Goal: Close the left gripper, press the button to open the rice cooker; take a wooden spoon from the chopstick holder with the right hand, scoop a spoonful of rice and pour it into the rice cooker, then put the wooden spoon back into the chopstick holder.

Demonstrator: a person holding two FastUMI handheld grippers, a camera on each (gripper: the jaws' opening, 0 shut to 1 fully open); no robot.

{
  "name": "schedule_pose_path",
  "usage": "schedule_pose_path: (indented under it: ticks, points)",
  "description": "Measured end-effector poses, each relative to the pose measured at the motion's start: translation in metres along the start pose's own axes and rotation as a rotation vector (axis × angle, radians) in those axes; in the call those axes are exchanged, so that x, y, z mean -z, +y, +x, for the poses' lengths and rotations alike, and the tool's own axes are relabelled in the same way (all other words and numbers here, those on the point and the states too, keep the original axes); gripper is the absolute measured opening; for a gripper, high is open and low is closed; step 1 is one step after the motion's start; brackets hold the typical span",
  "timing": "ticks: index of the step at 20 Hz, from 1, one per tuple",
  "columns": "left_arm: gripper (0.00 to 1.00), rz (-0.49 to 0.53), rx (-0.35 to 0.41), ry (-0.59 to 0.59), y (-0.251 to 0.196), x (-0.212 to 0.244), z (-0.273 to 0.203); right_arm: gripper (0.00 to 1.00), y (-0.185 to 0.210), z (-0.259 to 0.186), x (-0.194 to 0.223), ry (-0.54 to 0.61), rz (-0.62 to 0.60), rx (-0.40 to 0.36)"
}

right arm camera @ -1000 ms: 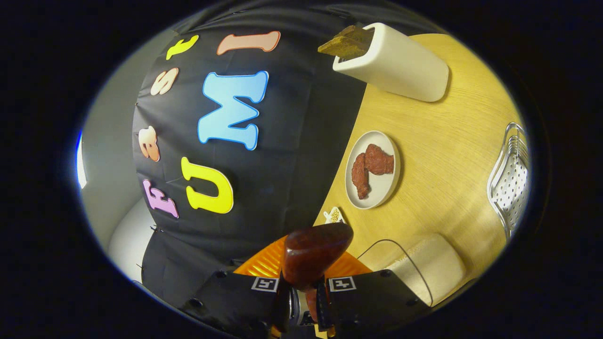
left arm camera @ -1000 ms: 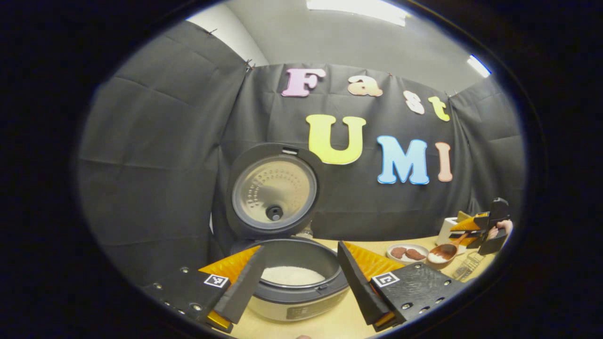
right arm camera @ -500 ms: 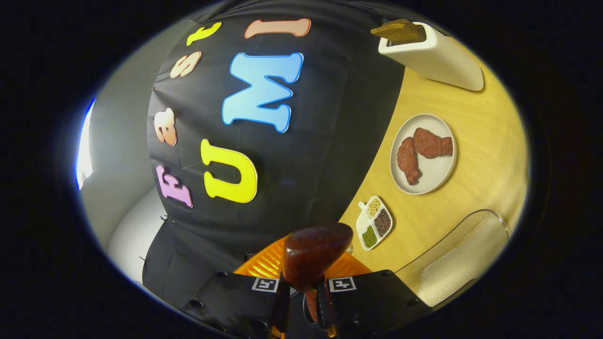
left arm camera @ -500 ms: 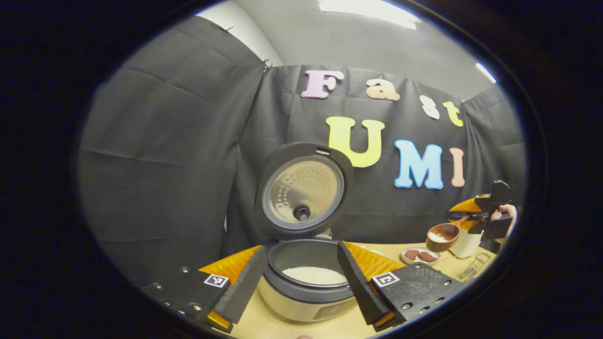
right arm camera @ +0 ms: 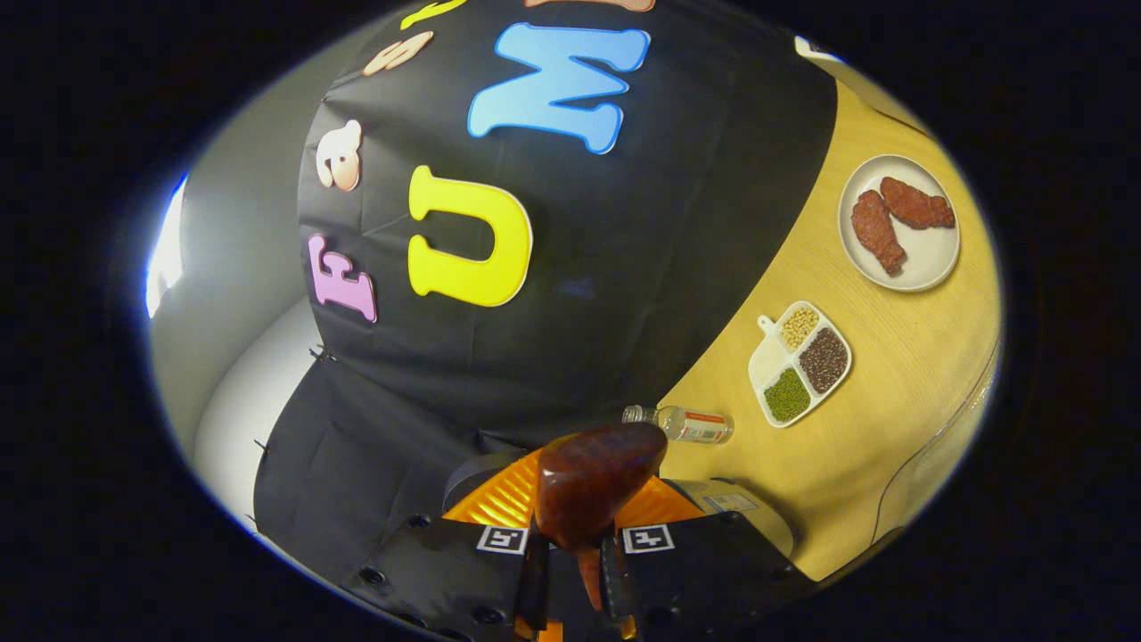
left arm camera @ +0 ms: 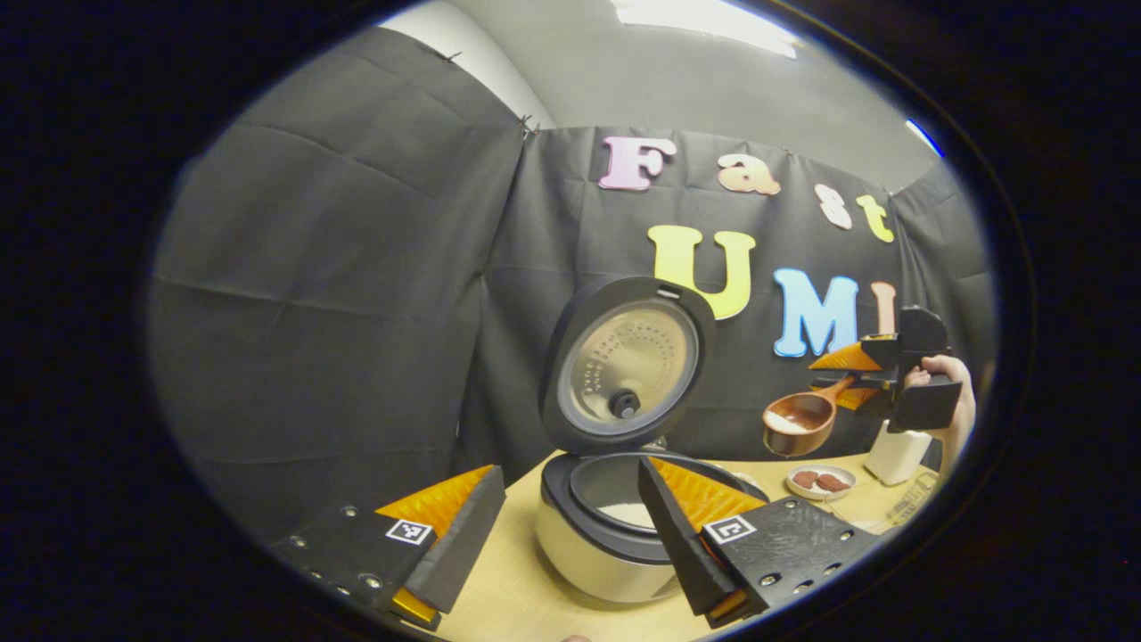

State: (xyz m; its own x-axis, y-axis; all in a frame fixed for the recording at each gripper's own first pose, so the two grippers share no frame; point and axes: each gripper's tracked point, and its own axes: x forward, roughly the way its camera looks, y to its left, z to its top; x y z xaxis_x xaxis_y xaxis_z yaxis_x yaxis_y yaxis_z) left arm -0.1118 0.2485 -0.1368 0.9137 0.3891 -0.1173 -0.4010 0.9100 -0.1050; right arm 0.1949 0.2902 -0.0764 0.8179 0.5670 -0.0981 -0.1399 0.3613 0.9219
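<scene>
The rice cooker (left arm camera: 588, 553) stands open on the table, its lid (left arm camera: 624, 366) upright and white rice low in the pot. My left gripper (left arm camera: 566, 544) is open just in front of it, holding nothing. To the right and above the pot's rim hangs the wooden spoon (left arm camera: 798, 423) with rice in its bowl; my right gripper (left arm camera: 891, 383), held by a hand, is shut on the handle. In the right gripper view the spoon's bowl (right arm camera: 593, 486) shows from behind, above my right gripper (right arm camera: 570, 571). The white chopstick holder (left arm camera: 896, 450) stands at the far right.
On the wooden table (right arm camera: 891, 401) lie a plate of browned meat (right arm camera: 927, 259), a divided dish of beans (right arm camera: 800, 361) and a small bottle (right arm camera: 682, 423) on its side. A clear container's rim (right arm camera: 958, 428) shows at the right edge. Black cloth walls stand behind.
The right gripper has lifted the loaded spoon from the table's right side and carried it left toward the open cooker. The left gripper has drifted left, still open.
</scene>
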Motion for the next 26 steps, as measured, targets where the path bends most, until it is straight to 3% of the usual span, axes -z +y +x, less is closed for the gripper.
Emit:
schedule_pose_path:
  ticks: [6,13,19,26]
  points:
    - [0.92,-0.017,-0.033,0.008,0.019,0.006,-0.001,0.24,0.005,0.051,0.050,0.078,-0.212,0.036]
    - [0.92,-0.026,-0.037,0.016,0.019,0.011,0.001,0.24,-0.024,0.077,0.060,0.055,-0.500,0.141]
    - [0.94,-0.027,-0.027,0.019,0.011,0.014,0.003,0.24,-0.014,0.088,0.075,0.060,-0.678,0.113]
    - [0.93,-0.018,-0.024,0.016,0.008,0.013,0.003,0.24,0.004,0.091,0.100,0.098,-0.995,0.091]
